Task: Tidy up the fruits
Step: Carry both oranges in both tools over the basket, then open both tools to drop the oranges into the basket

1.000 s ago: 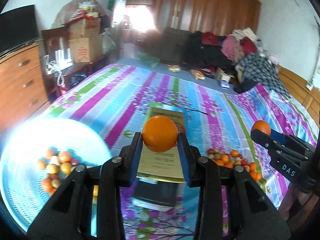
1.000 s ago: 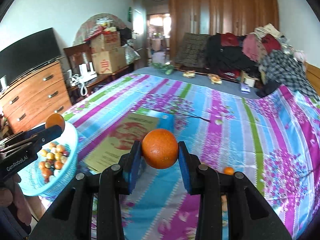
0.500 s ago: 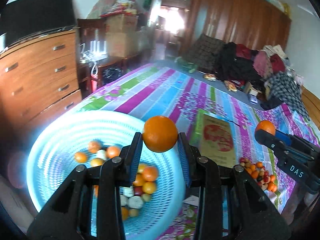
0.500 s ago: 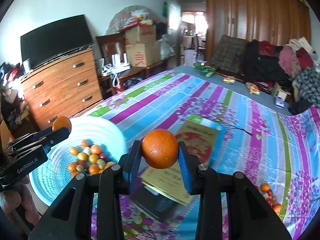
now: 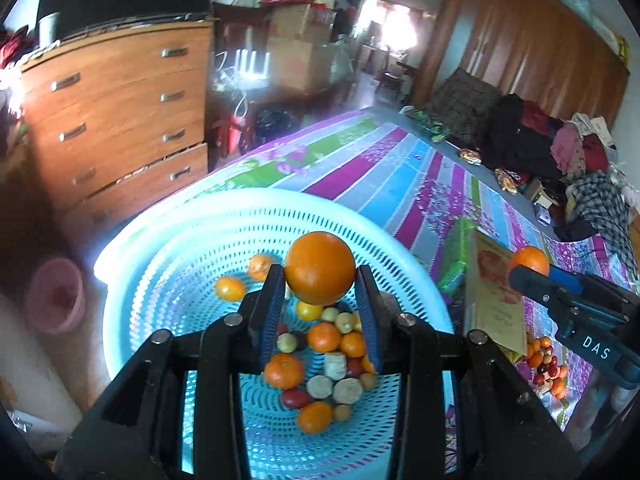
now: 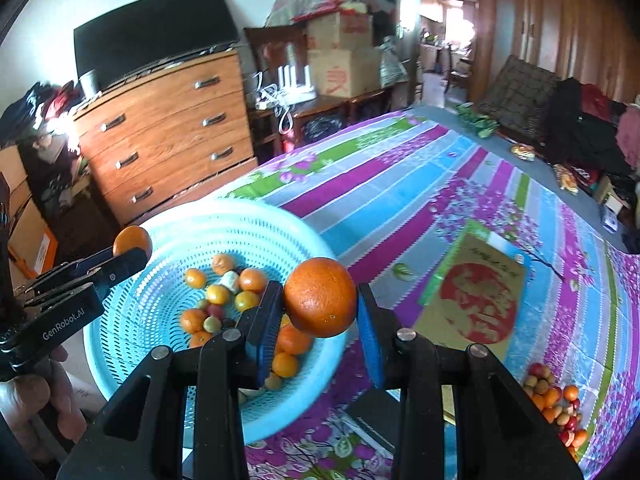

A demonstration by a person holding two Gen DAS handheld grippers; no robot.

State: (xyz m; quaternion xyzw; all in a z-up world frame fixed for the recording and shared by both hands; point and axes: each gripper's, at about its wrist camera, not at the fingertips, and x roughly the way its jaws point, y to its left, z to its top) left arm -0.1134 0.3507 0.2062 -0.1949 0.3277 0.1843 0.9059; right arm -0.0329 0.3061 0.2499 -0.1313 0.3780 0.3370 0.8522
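basket: mixed small fruits | left tongs: grasping orange | right tongs: grasping orange

In the left wrist view the left gripper and its orange hide part of the fruit heap in the blue basket. The 2 pale cut-looking pieces there are too blurred to name. The small fruit pile beside the booklet is too small to sort.
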